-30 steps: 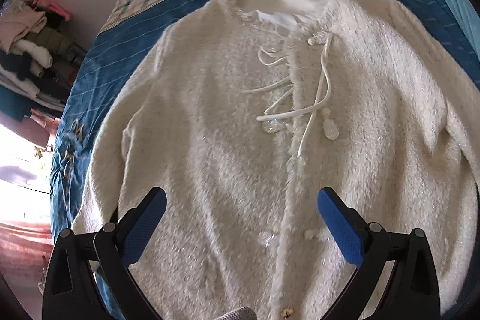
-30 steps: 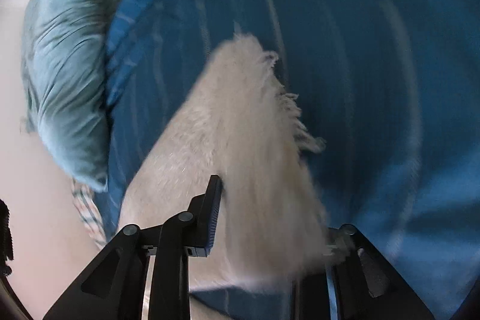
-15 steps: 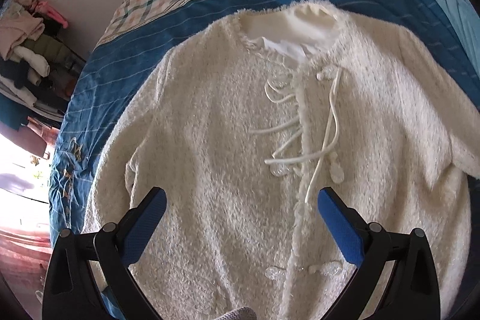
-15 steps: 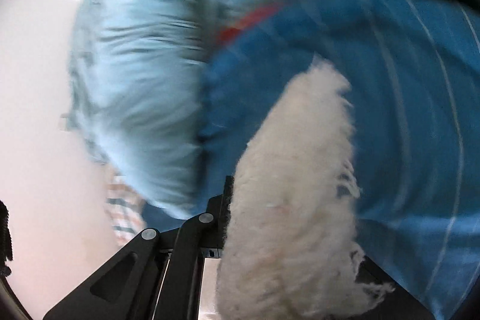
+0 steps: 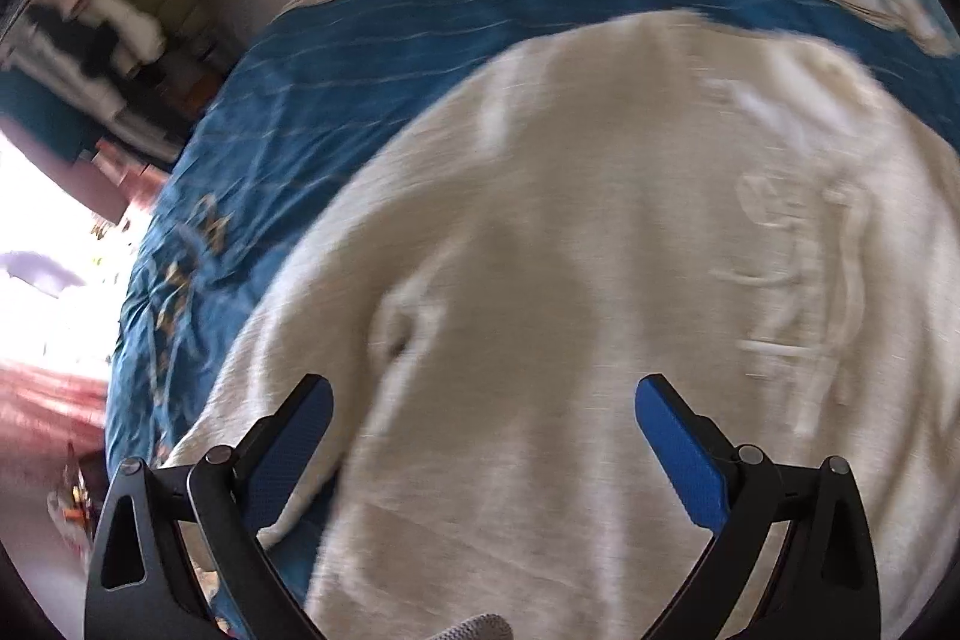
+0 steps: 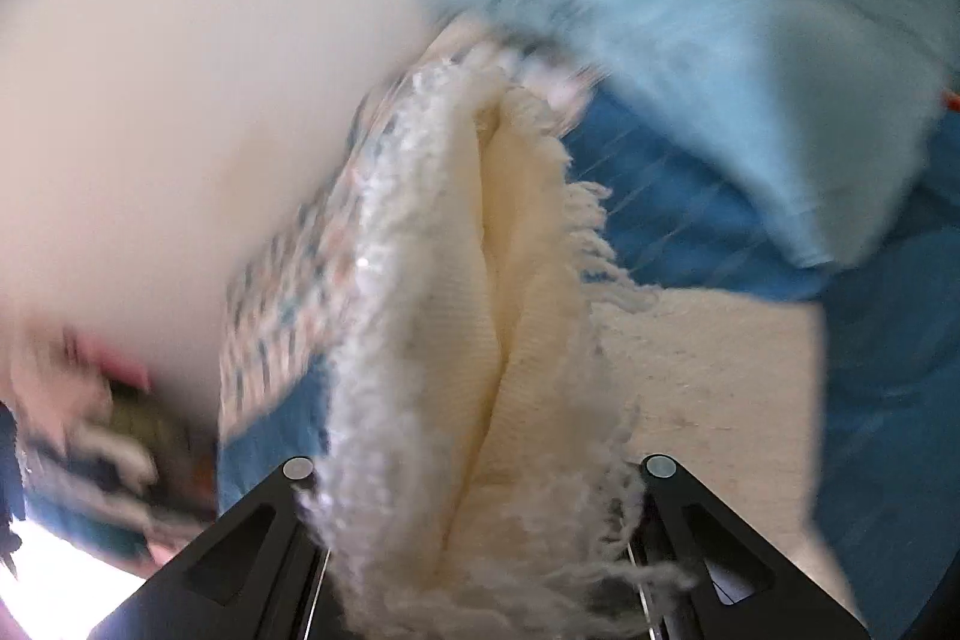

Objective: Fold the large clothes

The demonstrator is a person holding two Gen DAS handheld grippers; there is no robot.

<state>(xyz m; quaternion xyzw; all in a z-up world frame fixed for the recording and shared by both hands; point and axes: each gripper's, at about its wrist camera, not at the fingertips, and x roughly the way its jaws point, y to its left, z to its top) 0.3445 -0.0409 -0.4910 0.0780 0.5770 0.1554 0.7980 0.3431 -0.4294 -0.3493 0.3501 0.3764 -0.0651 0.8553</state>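
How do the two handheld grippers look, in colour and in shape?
The left gripper has black angular plastic arms with silver pivot pins and bright blue textured pads on its jaws. The right gripper has the same black arms with triangular cut-outs and silver pins; cream fabric hides its pads.

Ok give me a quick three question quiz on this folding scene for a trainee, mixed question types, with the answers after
1. True or false: the left gripper has its jaws open, holding nothing.
2. Multiple choice: the right gripper is shut on which part of the cream cardigan? A) a button B) its fringed sleeve end C) the collar
3. Fill in: the cardigan lies spread on a ___ bedspread.

Key
1. True
2. B
3. Blue
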